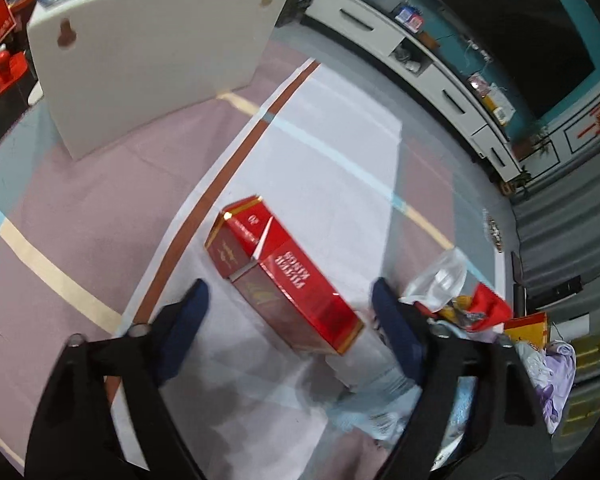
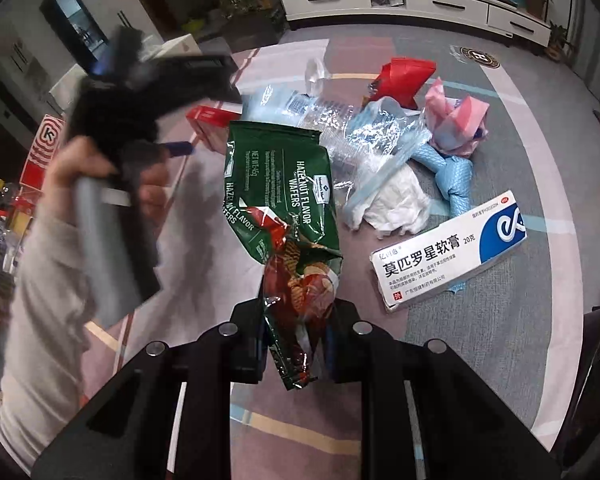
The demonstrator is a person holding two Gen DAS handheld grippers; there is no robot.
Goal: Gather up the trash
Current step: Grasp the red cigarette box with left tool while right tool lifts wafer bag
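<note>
The right gripper pinches a green wafer bag, jaws nearly closed. The left gripper straddles a red carton on the carpet, jaws apart, not touching it.

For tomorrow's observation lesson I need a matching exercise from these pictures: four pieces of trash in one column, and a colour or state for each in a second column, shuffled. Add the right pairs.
Things
1. wafer bag
2. cigarette carton
3. ointment box
4. twisted cloth

Descriptions
A. light blue, knotted, lying on the carpet
B. red with gold edges, lying between open gripper fingers
C. green, clamped at one end by a shut gripper
D. white with a blue end, lying flat on the carpet

Pairs: 1-C, 2-B, 3-D, 4-A
</note>
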